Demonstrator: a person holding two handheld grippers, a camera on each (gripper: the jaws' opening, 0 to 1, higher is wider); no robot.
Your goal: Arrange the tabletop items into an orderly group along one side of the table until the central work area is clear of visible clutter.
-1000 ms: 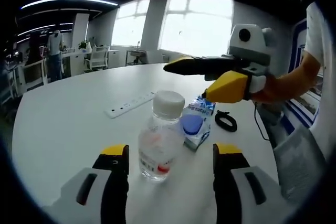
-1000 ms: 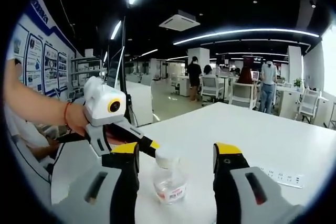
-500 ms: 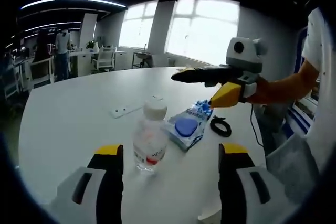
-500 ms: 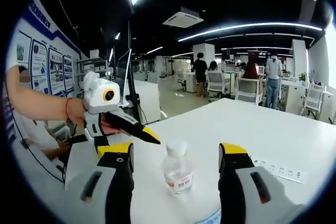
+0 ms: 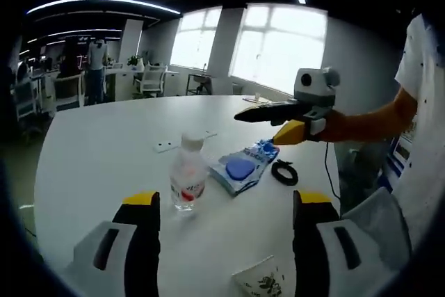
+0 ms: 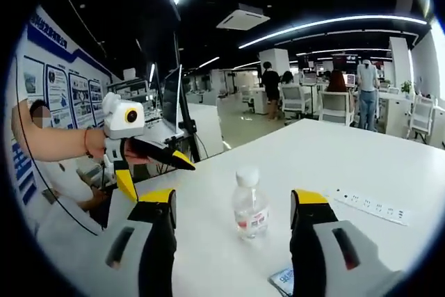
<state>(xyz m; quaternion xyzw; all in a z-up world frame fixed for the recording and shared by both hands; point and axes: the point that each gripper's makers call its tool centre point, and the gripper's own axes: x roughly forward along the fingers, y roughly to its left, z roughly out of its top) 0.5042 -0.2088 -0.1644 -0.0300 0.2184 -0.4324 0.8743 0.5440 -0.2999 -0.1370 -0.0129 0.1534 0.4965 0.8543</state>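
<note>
Bottle upright on table, white cap up

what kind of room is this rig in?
Most likely an open-plan office: a big white table, desks with office chairs behind, a ceiling air-con unit, and poster boards along one wall.

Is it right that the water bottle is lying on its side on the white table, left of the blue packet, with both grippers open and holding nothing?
Not quite. The water bottle stands upright, cap on top, as the left gripper view shows. The rest holds: it is on the white table, left of the blue packet, and both grippers are open and empty.
</note>
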